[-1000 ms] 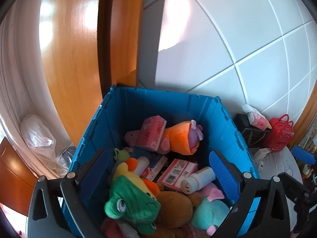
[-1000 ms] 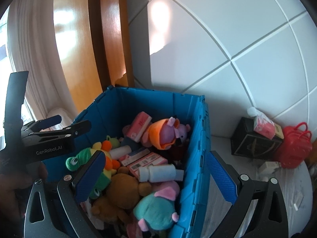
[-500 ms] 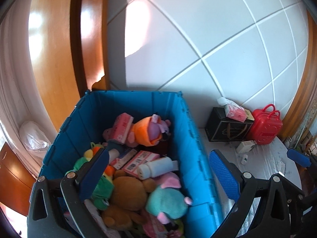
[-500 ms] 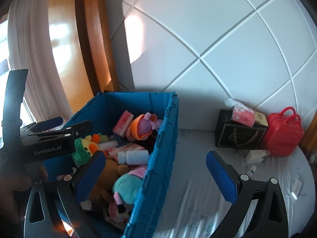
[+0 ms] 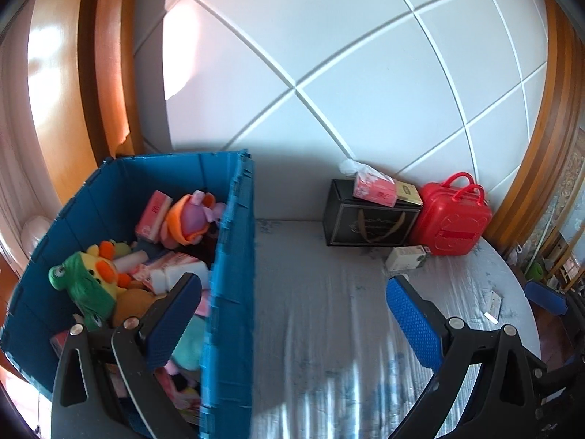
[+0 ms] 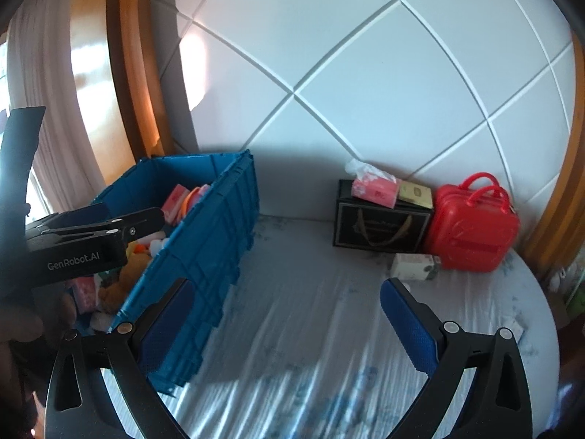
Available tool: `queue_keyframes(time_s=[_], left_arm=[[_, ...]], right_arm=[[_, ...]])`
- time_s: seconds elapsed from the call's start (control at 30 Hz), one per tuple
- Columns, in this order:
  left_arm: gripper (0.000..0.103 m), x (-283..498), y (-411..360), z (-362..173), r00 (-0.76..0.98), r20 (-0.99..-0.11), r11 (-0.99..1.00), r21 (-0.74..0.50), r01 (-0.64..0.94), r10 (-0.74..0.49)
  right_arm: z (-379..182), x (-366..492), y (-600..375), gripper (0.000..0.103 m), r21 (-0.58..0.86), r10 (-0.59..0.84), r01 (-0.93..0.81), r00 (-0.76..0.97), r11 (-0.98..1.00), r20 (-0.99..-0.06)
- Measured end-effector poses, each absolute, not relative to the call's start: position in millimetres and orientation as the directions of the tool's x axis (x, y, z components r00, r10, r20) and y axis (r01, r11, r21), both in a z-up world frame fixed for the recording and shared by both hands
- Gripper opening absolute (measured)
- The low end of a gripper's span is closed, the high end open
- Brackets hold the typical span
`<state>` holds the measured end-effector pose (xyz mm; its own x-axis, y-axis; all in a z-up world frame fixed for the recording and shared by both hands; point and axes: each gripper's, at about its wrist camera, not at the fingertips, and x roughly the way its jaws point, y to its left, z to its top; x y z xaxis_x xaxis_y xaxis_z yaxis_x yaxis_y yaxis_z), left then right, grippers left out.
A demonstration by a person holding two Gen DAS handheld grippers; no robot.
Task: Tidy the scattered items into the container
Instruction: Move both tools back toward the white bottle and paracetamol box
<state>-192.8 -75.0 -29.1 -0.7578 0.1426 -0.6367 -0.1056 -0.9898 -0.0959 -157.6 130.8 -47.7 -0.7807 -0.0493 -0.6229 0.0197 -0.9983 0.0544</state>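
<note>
The blue crate (image 5: 234, 256) on the table (image 5: 329, 329) already holds a heap of soft toys (image 5: 91, 289) and small boxes, so most of the tidying looks done. Left out by the wall: a black box (image 6: 380, 226), a red case (image 6: 471, 234), a small white carton (image 6: 413, 267). The left gripper (image 5: 292, 314) and right gripper (image 6: 289, 314) both hang spread and empty

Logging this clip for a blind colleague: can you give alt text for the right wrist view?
The open, empty right gripper hovers over a grey table, with a blue crate of plush toys at left. Against the white panelled wall stand a black box topped by a pink tissue pack and a red case. The left gripper shows at far left.
</note>
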Motion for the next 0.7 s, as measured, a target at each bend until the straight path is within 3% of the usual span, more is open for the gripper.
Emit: queue_keyframes(time_s=[0.7], left_arm=[[0.102,-214.0,81.7,-112.8,-0.634,-0.71,-0.938,-0.113,-0.326,0.306]], right_arm=[[-124.0,-113.1,312.4,0.103,0.037,0.213,-0.344,-0.658,-0.938,-0.722]])
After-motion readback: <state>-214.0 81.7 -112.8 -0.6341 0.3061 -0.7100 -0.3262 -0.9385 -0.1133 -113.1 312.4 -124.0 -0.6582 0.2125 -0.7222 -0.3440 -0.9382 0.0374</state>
